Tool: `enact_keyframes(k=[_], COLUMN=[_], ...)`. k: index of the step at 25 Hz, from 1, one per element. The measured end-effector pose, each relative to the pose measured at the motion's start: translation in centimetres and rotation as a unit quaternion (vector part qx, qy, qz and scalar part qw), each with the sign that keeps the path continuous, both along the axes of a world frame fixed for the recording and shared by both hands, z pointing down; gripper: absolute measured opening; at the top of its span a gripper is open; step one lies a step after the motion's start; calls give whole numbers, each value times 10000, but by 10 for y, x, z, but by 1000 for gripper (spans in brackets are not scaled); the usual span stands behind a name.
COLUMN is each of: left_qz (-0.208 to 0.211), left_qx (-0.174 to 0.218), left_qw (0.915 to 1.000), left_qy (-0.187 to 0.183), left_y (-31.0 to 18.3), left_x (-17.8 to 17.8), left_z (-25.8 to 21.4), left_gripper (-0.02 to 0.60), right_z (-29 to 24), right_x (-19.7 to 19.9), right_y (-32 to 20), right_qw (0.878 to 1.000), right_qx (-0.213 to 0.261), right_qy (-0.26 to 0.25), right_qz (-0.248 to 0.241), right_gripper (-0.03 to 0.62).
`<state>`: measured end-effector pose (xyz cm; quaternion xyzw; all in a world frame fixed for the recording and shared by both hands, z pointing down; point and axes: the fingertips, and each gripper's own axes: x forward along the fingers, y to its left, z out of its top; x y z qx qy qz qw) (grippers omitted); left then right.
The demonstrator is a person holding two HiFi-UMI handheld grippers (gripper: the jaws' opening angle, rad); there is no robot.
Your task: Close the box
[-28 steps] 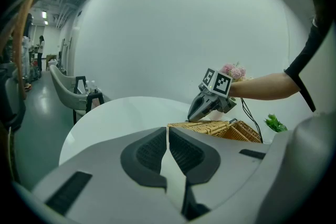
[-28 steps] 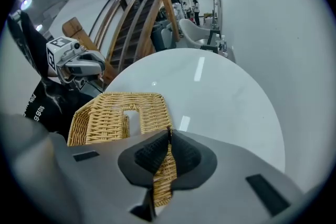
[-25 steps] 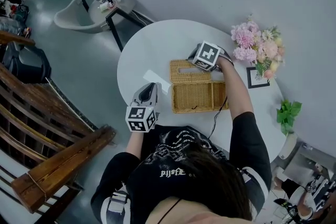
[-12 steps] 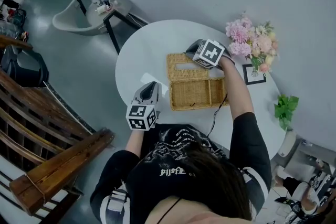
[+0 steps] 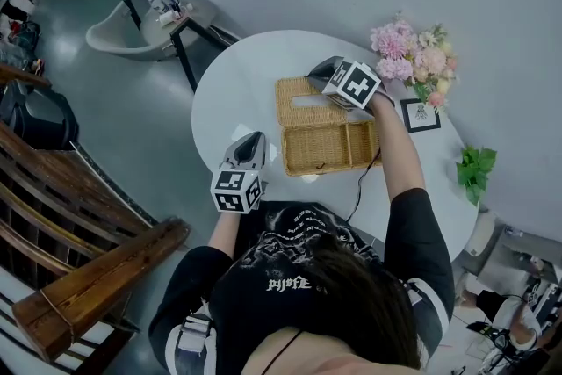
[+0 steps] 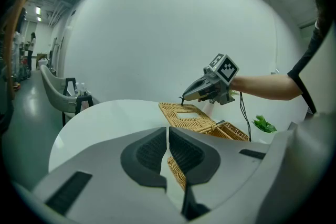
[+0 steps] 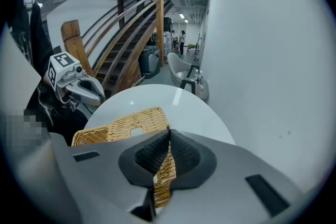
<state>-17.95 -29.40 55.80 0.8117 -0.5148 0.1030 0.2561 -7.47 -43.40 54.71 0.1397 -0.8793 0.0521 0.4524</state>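
An open wicker box [image 5: 329, 149] stands on the round white table [image 5: 237, 92]. Its lid [image 5: 303, 99] with a slot is folded back on the far side. My right gripper [image 5: 310, 76] reaches to the lid's far edge and is shut on it: wicker shows between the jaws of the right gripper [image 7: 168, 134] in its own view, above the lid [image 7: 123, 126]. My left gripper [image 5: 253, 139] hovers shut by the table's near-left rim, apart from the box. From the left gripper [image 6: 168, 129] view I see the lid [image 6: 186, 115] and the right gripper [image 6: 184, 98].
A pink bouquet [image 5: 411, 57], a small picture frame [image 5: 420, 114] and a green plant [image 5: 474, 171] sit at the table's right. A cable [image 5: 360, 189] hangs from the right arm. A chair [image 5: 127, 26], a side table [image 5: 176, 13] and a wooden stair rail [image 5: 88, 277] stand to the left.
The right gripper has shifted a little toward the lid's far edge. The left gripper has hardly moved.
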Motion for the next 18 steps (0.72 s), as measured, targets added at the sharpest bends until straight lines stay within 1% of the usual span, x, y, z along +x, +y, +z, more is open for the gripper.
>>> enact_keyframes(k=[7,14,18], left_qz=[87,283,385], left_qx=[51,171,196], left_qw=[9999,9992,9987], left_qy=[91,208,272], left_y=[12,17,19], left_x=[1,6,9], left_z=[-1,-6,-8], left_gripper=[31,31,31], right_z=[-23,-45,-54], right_x=[2,4,7], right_y=[7,16,21], right_qw=[9984,9938,9902], right_qx=[332,688,780], right_qy=[-261,-399,-563], right_qz=[374,783,1017], right_gripper=[34,34,34])
